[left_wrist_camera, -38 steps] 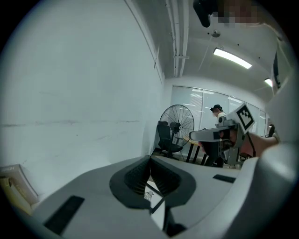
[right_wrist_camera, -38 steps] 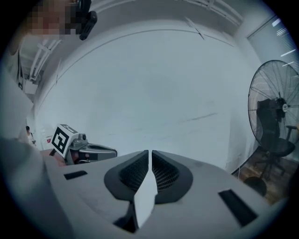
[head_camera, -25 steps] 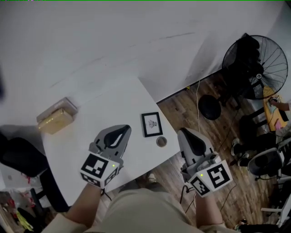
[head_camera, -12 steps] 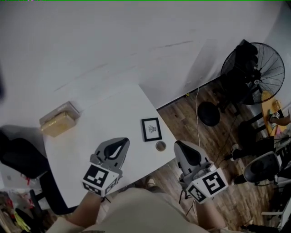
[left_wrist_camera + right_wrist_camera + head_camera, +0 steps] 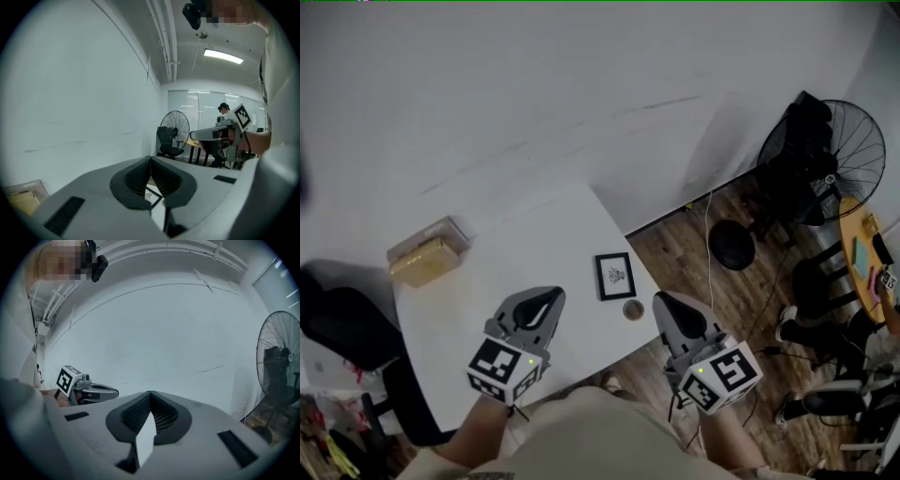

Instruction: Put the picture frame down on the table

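The picture frame (image 5: 614, 276), black-edged with a white print, lies flat near the right edge of the white table (image 5: 534, 234). My left gripper (image 5: 554, 295) hovers over the table short of the frame, jaws shut and empty. My right gripper (image 5: 659, 301) hangs just off the table's right edge, also shut and empty. In the left gripper view the closed jaws (image 5: 151, 160) meet, and part of the frame (image 5: 150, 196) shows through the gap below them. The right gripper view has its shut jaws (image 5: 150, 393) pointing at the wall, with the left gripper (image 5: 89, 391) off to the left.
A small round object (image 5: 633, 308) sits on the table just this side of the frame. A tan box (image 5: 427, 251) lies at the table's far left. A black chair (image 5: 347, 328) stands left; a fan (image 5: 825, 155) and a round stool (image 5: 733, 244) stand on the wood floor right.
Both grippers have drawn back toward me, away from the frame; the right one has shifted left toward the table's edge. The frame stays flat on the table.
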`<state>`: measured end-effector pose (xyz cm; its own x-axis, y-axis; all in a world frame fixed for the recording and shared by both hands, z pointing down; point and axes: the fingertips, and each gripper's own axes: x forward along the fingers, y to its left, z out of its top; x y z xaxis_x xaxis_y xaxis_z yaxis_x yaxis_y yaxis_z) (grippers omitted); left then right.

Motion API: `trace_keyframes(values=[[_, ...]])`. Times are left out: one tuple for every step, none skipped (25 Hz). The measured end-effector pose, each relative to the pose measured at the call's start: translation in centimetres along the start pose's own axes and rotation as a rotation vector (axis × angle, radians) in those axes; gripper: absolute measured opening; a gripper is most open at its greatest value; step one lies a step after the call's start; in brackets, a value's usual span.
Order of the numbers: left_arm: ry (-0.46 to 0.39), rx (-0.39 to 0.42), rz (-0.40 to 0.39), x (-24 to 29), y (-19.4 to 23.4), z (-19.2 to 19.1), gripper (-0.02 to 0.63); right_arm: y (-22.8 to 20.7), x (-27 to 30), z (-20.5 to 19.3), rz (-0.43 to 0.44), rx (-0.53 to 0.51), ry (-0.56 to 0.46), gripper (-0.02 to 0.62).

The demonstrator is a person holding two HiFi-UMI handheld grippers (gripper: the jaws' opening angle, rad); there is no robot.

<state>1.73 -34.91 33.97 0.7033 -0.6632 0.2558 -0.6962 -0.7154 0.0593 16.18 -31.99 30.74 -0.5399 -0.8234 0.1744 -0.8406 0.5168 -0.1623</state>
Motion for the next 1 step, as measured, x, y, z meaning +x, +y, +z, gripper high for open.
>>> trace_keyframes(values=[[-0.005,0.005,0.001,-0.07,0.0,0.31,0.021,0.05,0.02,0.23,0.001,-0.001,-0.005,0.021]])
